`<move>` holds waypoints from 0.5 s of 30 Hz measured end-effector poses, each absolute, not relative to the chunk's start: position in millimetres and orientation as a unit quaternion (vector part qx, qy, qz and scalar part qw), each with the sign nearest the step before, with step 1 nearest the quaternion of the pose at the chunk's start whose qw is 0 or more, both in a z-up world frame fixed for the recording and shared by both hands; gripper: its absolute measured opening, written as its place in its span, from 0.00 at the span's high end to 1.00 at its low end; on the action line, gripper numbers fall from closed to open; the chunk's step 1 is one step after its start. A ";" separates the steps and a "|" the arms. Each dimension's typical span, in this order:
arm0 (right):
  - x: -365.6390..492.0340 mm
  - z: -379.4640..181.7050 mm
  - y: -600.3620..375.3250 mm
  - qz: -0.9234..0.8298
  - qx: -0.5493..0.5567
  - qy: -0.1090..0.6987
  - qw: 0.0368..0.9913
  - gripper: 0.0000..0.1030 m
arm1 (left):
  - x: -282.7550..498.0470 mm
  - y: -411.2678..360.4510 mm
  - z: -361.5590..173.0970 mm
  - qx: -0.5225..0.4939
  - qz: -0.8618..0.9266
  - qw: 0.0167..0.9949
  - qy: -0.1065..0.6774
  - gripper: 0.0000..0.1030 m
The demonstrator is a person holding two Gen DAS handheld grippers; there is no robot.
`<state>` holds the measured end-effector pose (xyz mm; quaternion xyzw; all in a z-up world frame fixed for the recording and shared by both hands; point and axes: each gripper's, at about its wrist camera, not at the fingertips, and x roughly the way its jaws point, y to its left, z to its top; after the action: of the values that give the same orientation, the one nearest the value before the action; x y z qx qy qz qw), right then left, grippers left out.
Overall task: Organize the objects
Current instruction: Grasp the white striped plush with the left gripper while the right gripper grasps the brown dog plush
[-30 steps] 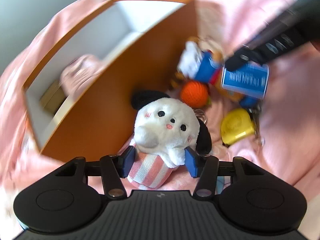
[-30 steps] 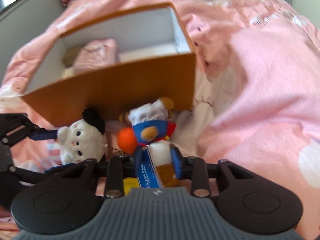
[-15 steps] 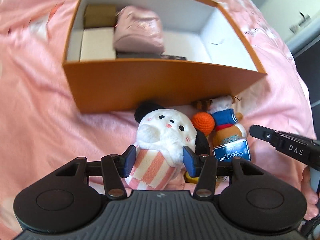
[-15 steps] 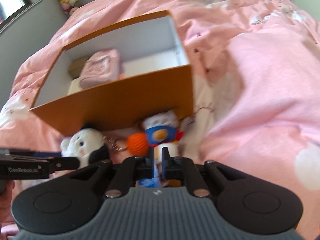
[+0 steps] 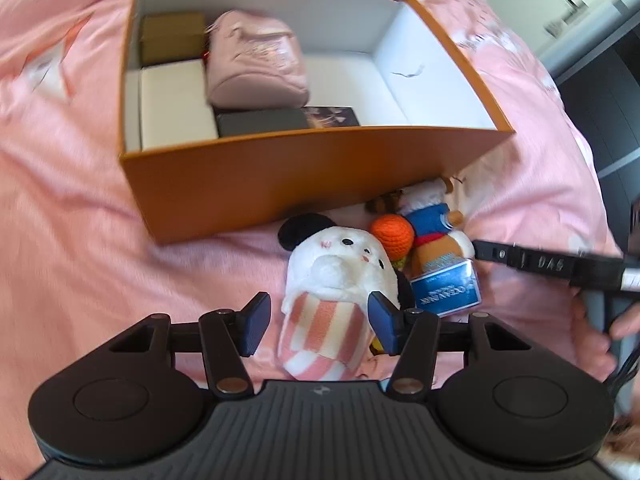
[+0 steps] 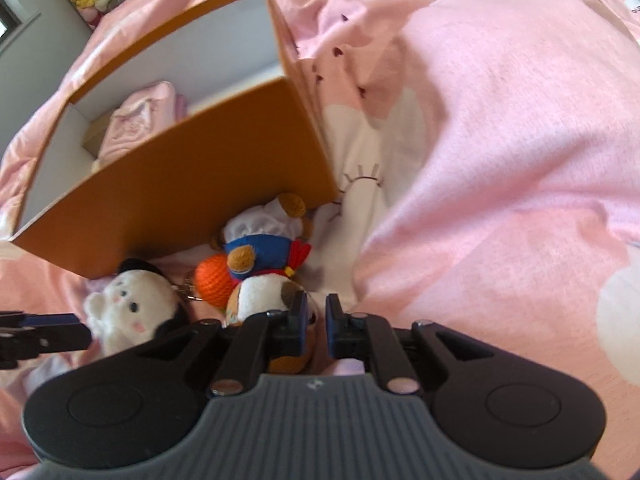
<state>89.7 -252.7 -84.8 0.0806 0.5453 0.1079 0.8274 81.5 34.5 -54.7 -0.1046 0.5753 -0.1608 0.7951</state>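
Step in hand looks like picking up the white plush dog for the orange box: centre the left gripper lower on its striped base, then close squarely so the soft body doesn't squirm out. Its jaws have just been opening and stand wide, pads off the dog between them, which lies on the pink bedspread against the box's near wall. The right gripper is nearly shut on nothing, above the sailor plush and its blue tag.

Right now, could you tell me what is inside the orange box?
The orange box holds a pink pouch, white box, brown box and dark flat box; anything under them is hidden.
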 end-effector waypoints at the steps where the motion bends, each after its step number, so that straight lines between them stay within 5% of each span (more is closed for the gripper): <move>1: 88.9 -82.9 -253.2 0.116 0.091 0.545 0.825 0.89 | 81.8 33.1 -55.9 -0.093 -0.168 0.795 0.575 0.39; 3: 88.1 -81.4 -255.4 0.140 0.126 0.547 0.816 0.84 | 82.6 29.4 -60.3 -0.073 -0.181 0.791 0.579 0.39; 4: 88.2 -81.5 -256.0 0.152 0.145 0.550 0.808 0.74 | 83.0 28.1 -62.5 -0.070 -0.185 0.790 0.580 0.38; 5: 87.8 -81.0 -252.8 0.165 0.163 0.556 0.799 0.44 | 83.1 27.8 -64.6 -0.073 -0.190 0.787 0.582 0.38; 6: 88.6 -84.9 -249.6 0.181 0.180 0.562 0.786 0.34 | 84.6 27.9 -66.9 -0.079 -0.194 0.784 0.585 0.37; 15: 93.0 -106.2 -244.0 0.166 0.200 0.586 0.767 0.34 | 96.8 24.8 -87.9 -0.129 -0.213 0.759 0.601 0.36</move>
<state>93.0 -244.0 -106.2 0.1998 0.5862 0.1662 0.7674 96.8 24.8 -87.9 -0.1287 0.6012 -0.2125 0.7595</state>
